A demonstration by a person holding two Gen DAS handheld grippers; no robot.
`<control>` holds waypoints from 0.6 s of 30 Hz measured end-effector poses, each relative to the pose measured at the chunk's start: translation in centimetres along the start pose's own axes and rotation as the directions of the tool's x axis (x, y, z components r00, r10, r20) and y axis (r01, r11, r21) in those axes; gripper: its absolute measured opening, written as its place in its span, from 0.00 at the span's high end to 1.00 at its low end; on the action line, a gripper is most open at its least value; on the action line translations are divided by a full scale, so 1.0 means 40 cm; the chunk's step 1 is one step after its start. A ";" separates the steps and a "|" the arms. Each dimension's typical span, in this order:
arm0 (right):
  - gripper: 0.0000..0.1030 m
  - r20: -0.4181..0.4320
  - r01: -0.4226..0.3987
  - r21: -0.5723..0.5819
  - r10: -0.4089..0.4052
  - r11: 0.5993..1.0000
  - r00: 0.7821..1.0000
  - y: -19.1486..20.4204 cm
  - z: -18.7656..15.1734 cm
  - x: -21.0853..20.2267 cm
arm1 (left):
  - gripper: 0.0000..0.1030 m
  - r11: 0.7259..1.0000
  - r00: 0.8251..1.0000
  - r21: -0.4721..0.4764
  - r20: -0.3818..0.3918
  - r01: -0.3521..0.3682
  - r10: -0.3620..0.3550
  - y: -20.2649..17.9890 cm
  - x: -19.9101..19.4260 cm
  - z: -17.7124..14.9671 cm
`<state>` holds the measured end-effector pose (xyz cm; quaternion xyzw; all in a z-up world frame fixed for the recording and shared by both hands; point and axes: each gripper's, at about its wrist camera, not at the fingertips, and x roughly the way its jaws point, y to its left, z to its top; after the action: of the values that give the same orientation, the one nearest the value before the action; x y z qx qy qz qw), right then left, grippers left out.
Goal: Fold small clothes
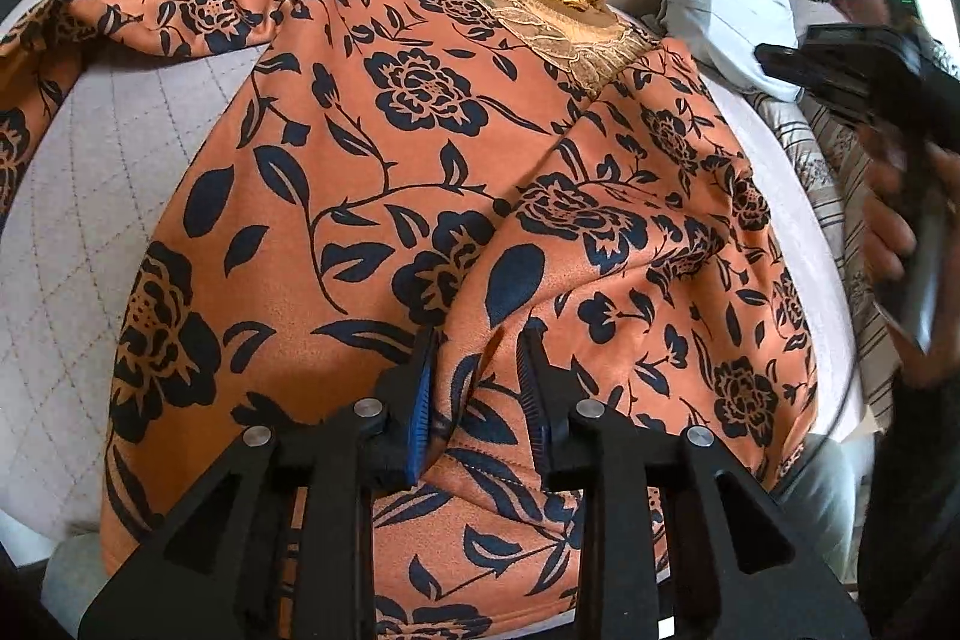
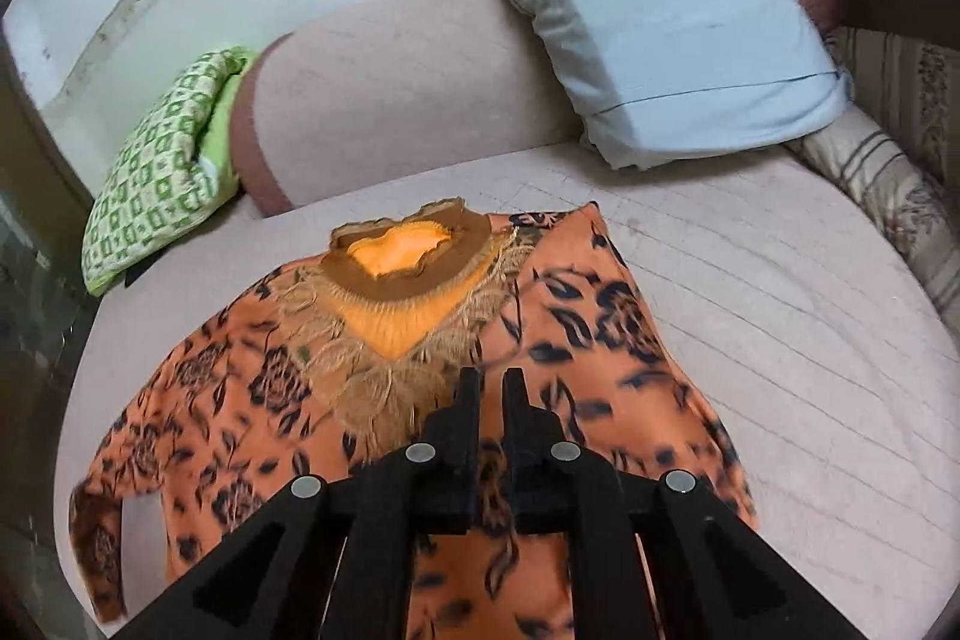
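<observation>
An orange top with dark flowers [image 1: 420,148] lies spread on the quilted sofa seat [image 1: 90,220], its lace neckline [image 1: 540,16] at the far end. Its right side is folded over the body and its left sleeve [image 1: 150,10] stretches out to the left. My left gripper [image 1: 480,376] stands open over the hem end, with a ridge of the fold lying loosely between its blue pads [image 1: 420,400]. My right gripper [image 2: 492,388] is shut with nothing in it, above the top [image 2: 600,340] just below the neckline [image 2: 396,274]. In the left wrist view the right gripper [image 1: 780,61] appears blurred at the right, held by a hand [image 1: 888,220].
A green patterned cushion [image 2: 156,178] leans at the back left. A pale blue pillow [image 2: 660,40] rests against the sofa back [image 2: 408,82]. A striped cushion [image 2: 888,196] lies at the right edge. Bare seat [image 2: 780,310] shows right of the top.
</observation>
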<state>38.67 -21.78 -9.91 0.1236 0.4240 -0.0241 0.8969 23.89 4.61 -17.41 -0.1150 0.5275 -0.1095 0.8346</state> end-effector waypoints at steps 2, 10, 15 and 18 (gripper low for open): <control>0.94 -0.003 -0.025 -0.029 0.025 0.999 1.000 0.011 -0.034 -0.033 | 0.75 1.000 1.000 0.013 -0.004 -0.022 0.022 -0.007 0.001 -0.002; 0.93 0.044 -0.021 -0.060 0.023 0.998 0.999 0.008 -0.088 -0.147 | 0.75 0.997 0.998 0.038 -0.004 -0.069 0.070 -0.027 -0.005 -0.011; 0.93 0.063 -0.024 -0.055 0.028 0.998 0.998 0.007 -0.102 -0.198 | 0.75 0.997 0.998 0.033 0.026 -0.064 0.063 -0.036 -0.046 -0.014; 0.93 0.078 -0.015 -0.059 0.020 0.998 0.997 0.016 -0.110 -0.237 | 0.75 0.997 0.997 0.037 0.048 -0.070 0.068 -0.043 -0.077 -0.019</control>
<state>29.37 -20.67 -5.20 0.0998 0.3880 -0.0087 0.9162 21.81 3.85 -14.57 -0.0833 0.5092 -0.0880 0.8521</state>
